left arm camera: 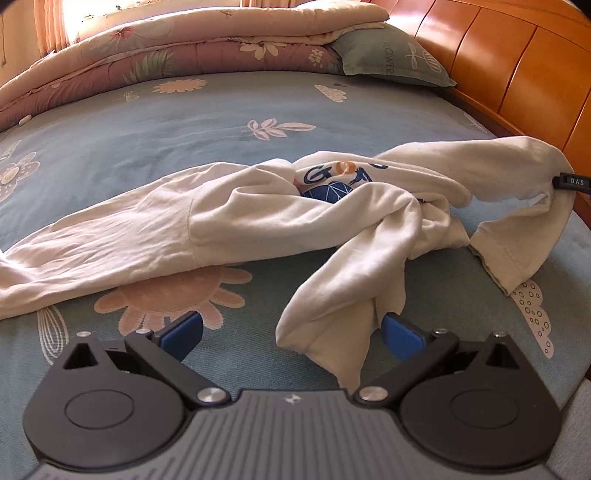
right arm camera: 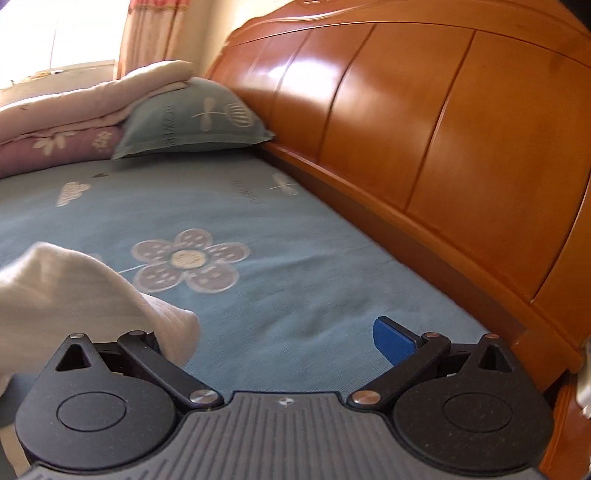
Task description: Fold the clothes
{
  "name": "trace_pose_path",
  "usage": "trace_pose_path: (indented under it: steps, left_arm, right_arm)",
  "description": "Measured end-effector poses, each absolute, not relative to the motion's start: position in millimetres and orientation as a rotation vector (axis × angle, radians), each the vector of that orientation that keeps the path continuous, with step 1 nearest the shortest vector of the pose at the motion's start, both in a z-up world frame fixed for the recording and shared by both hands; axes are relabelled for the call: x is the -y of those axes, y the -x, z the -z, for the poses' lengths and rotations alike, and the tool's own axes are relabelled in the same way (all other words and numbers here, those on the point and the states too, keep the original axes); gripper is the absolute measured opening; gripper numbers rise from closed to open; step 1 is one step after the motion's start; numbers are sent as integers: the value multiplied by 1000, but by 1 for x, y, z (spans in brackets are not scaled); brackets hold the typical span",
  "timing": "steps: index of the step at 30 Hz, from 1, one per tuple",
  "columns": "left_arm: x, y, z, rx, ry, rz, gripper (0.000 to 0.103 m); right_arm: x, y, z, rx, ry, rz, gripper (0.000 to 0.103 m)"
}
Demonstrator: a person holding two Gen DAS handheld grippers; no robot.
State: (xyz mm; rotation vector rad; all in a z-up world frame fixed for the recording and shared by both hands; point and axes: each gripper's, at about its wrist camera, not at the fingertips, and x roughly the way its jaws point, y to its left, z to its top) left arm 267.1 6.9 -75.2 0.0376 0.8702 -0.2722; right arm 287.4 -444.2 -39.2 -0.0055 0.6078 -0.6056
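A cream long-sleeved shirt (left arm camera: 229,218) with a blue and orange print lies crumpled across the blue bedsheet (left arm camera: 147,122). In the left wrist view my left gripper (left arm camera: 291,334) is open, low over the sheet, with a sleeve end (left arm camera: 332,325) lying between its blue pads, against the right pad. The right gripper's black tip (left arm camera: 570,181) shows at the far right, touching the shirt's raised edge. In the right wrist view my right gripper (right arm camera: 280,339) is open; cream shirt cloth (right arm camera: 74,295) drapes over its left finger and hides that pad.
A wooden headboard (right arm camera: 424,129) runs along the right side of the bed. A teal pillow (right arm camera: 192,118) and a folded floral quilt (left arm camera: 166,48) lie at the far end. A curtained window (right arm camera: 74,33) is behind them.
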Motion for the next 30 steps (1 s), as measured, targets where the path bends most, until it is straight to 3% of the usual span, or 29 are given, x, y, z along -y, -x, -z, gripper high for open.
trace_pose_path:
  steps: [8,19,27,30]
  left_arm:
    - [-3,-267,77,-880,-40,286,102]
    - [12,-266,80,-896,-60,315,102]
    - [19,-262,81,-912,-84,307,102]
    - [22,-260,80,-913,-95,313,102]
  right_arm:
    - [492,-335,47,-757,-52,570,103]
    - [480,-307,95,-843,-250,413,103]
    - [497,-287,97,-899,-63,509,103]
    - [526,-281,91,-877,-119,598,103]
